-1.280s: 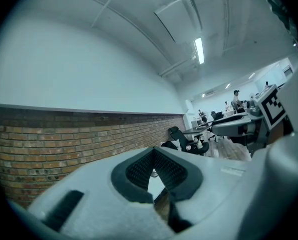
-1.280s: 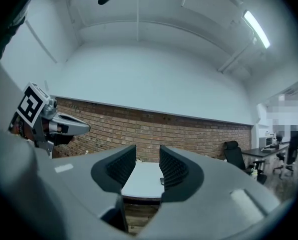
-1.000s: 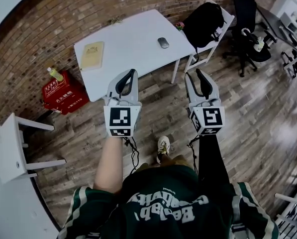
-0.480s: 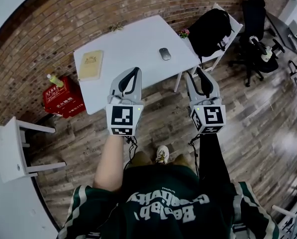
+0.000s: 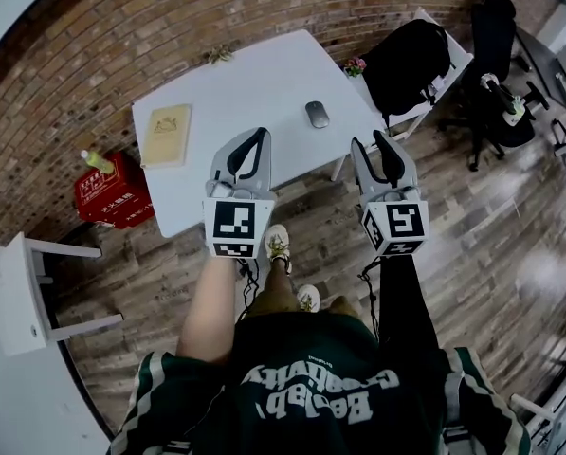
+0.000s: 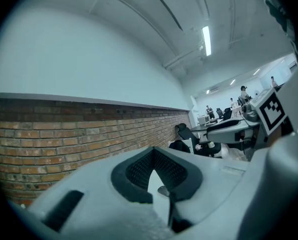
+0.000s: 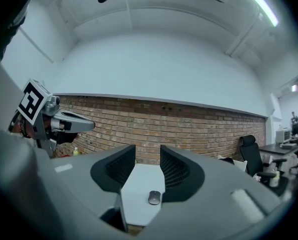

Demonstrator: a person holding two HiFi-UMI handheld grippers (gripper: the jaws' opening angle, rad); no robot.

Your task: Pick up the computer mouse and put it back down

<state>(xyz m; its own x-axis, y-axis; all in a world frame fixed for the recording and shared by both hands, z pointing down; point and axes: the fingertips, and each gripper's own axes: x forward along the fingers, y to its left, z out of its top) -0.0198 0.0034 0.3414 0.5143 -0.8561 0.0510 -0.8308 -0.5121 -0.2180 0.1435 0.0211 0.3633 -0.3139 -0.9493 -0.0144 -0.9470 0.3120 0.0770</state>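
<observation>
A grey computer mouse [image 5: 317,114] lies on the white table [image 5: 254,83], toward its right side. Both grippers are held level over the wooden floor at the table's near edge, apart from the mouse. My left gripper [image 5: 255,134] has its fingertips met, with nothing held. My right gripper [image 5: 368,140] stands open and empty. The right gripper view shows the mouse [image 7: 154,197] ahead, low between the pads, on the table [image 7: 136,184]. The left gripper view catches the mouse [image 6: 163,190] through the gap under the closed tips of the left gripper [image 6: 152,150].
A tan book [image 5: 168,122] lies on the table's left part, and a small plant [image 5: 356,65] stands off its far right corner. A black backpack [image 5: 410,50] sits on a white chair at right, beside black office chairs [image 5: 496,55]. Left are a red box [image 5: 112,190] and a white stool [image 5: 22,292].
The person has stepped toward the table with one shoe forward. Both grippers have come up to the table's near edge, and their jaws look unchanged.
</observation>
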